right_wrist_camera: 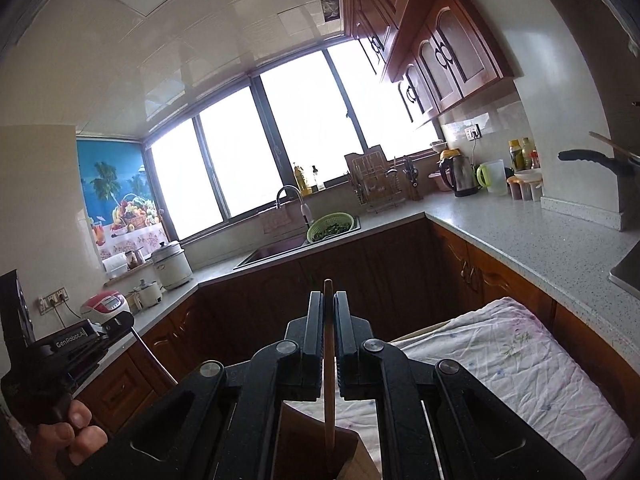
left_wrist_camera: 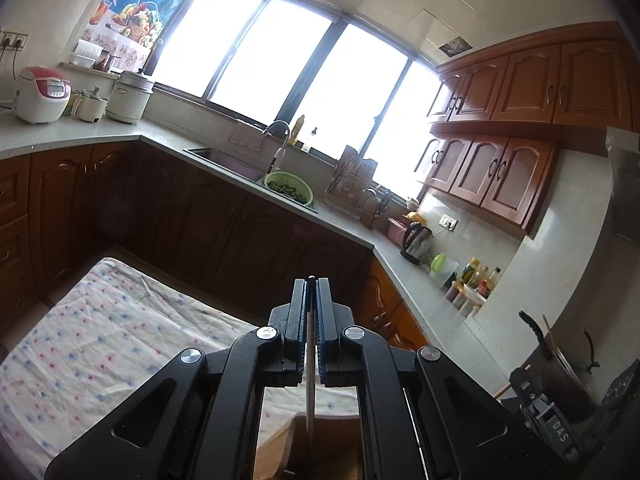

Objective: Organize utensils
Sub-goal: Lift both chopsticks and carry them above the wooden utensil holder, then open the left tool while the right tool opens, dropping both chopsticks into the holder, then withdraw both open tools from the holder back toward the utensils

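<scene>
We work over the cloth-covered bench (right_wrist_camera: 520,364), above a wooden holder (right_wrist_camera: 344,456). Our right claw (right_wrist_camera: 329,320) is clamped on a wooden stick (right_wrist_camera: 329,360) reaching into the holder. Our left claw (left_wrist_camera: 311,304) is clamped on a thin metal blade (left_wrist_camera: 310,392). Either utensil could snag on the rim, tipping the holder.

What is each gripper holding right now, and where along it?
Left gripper pinches a thin metal utensil near its upper end. Right gripper clamps a wooden stick near its top.
</scene>
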`<state>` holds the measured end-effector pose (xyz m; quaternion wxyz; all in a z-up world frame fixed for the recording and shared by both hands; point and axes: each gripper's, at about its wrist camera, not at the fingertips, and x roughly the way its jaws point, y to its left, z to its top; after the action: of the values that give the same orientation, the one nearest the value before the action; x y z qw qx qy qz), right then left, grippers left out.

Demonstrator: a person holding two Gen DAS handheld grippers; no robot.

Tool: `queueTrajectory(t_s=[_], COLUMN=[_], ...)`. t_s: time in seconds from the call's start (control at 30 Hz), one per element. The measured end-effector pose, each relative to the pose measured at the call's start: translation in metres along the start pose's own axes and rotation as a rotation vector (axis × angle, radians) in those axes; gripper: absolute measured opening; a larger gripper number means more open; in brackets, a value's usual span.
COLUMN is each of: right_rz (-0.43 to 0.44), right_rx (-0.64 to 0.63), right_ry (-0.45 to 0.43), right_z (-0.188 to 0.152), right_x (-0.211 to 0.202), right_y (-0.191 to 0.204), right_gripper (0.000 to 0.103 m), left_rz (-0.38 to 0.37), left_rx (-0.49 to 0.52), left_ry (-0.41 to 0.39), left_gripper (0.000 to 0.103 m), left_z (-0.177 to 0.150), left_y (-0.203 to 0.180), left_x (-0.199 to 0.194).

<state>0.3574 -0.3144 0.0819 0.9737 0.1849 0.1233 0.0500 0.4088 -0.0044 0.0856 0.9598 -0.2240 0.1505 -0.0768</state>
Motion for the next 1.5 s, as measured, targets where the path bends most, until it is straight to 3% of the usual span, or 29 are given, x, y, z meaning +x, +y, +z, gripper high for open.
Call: queueTrajectory(t_s=[0.27, 0.73, 0.8, 0.87, 0.9, 0.93, 0.97, 1.03, 1.1, 1.17, 1.27, 1.5], right_rz=[0.0, -0.001, -0.001, 0.003, 0.0, -0.002, -0.001, 0.01, 0.018, 0.024, 0.039, 0.035], right_rx=[0.03, 0.043, 0.045, 0.061, 0.065, 0.069, 0.076, 0.083, 0.082, 0.085, 0.081, 0.068], right_ry=[0.034, 0.089, 0.1, 0.114, 0.116, 0.112, 0.103, 0.084, 0.086, 0.096, 0.111, 0.16], right_z=[-0.028, -0.025, -0.026, -0.025, -0.024, -0.023, -0.022, -0.02, -0.019, -0.019, -0.021, -0.036], right_x=[0.015, 0.019, 0.02, 0.019, 0.017, 0.013, 0.009, -0.003, -0.013, -0.024, -0.042, -0.088], right_y=[-0.012, -0.018, -0.018, -0.02, -0.02, -0.021, -0.022, -0.022, -0.022, -0.023, -0.023, -0.021], right_gripper=[0.005, 0.005, 0.01, 0.02, 0.029, 0.05, 0.071, 0.084, 0.086, 0.096, 0.098, 0.099], left_rz=[0.013, 0.012, 0.013, 0.014, 0.01, 0.011, 0.012, 0.017, 0.044, 0.037, 0.076, 0.085], left_rx=[0.049, 0.12, 0.12, 0.11, 0.103, 0.095, 0.087, 0.08, 0.074, 0.065, 0.092, 0.09], left_ry=[0.056, 0.123, 0.132, 0.14, 0.14, 0.138, 0.131, 0.111, 0.117, 0.126, 0.156, 0.229], left_gripper=[0.003, 0.004, 0.005, 0.015, 0.029, 0.051, 0.062, 0.081, 0.093, 0.093, 0.095, 0.095], left_z=[-0.037, -0.039, -0.038, -0.036, -0.035, -0.033, -0.032, -0.03, -0.03, -0.032, -0.038, -0.06], left_y=[0.0, -0.005, -0.004, -0.001, 0.0, 0.002, 0.004, 0.01, 0.016, 0.024, 0.032, 0.046], left_x=[0.023, 0.028, 0.026, 0.022, 0.017, 0.012, 0.005, -0.011, -0.025, -0.041, -0.063, -0.112])
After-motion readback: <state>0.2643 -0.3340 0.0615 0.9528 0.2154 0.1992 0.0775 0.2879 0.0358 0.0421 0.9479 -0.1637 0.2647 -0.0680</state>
